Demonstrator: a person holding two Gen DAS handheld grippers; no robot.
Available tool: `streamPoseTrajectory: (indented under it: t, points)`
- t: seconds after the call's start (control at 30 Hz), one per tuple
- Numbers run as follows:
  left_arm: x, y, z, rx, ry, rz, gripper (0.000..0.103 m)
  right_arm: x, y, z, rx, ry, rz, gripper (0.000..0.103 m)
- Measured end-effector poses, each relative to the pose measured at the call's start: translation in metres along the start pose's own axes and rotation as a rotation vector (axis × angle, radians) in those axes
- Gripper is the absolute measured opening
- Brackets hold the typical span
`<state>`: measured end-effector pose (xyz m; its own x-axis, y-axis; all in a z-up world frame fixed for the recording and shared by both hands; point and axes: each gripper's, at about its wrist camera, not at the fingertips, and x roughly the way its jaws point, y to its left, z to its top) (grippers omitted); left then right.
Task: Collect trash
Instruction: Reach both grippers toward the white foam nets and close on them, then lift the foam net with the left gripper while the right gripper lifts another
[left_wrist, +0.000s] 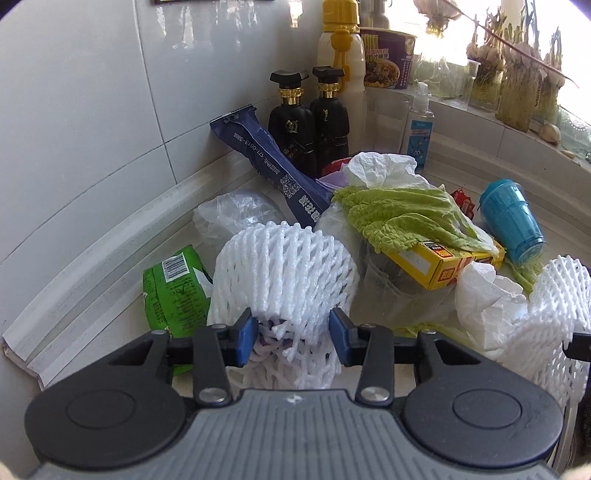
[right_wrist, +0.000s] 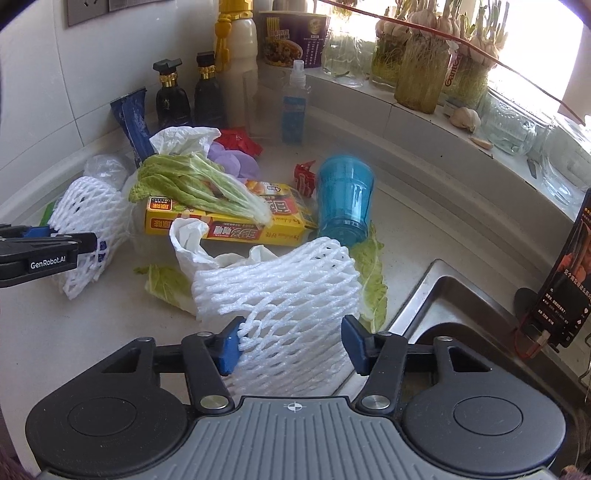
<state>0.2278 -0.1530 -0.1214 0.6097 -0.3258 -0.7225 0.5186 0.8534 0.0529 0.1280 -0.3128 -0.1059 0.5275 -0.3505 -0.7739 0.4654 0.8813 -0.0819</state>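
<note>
Left gripper (left_wrist: 291, 338) and right gripper (right_wrist: 291, 343) each stood spread around a foam net (left_wrist: 288, 266) (right_wrist: 288, 291) on the counter (right_wrist: 122, 325); nets looked light, soft, compressible: pinch the bunched mesh

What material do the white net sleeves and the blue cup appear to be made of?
White net sleeves: probably soft foam plastic, matte, with puffy woven strands and open diamond holes. Blue cup: likely hard translucent plastic, glossy, since light passes through its ribbed wall.
</note>
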Motion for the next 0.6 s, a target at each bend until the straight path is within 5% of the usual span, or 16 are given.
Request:
streamPoseTrajectory:
  t: [0.2, 0.6]
  points:
    - [-0.011, 0.007, 0.001, -0.057, 0.007, -0.022, 0.034, -0.01, 0.003, 0.0, -0.009, -0.032, 0.014, 0.025]
    - [-0.054, 0.023, -0.004, -0.129, -0.023, -0.03, 0.031, -0.042, 0.011, 0.002, 0.003, -0.131, 0.028, 0.008]
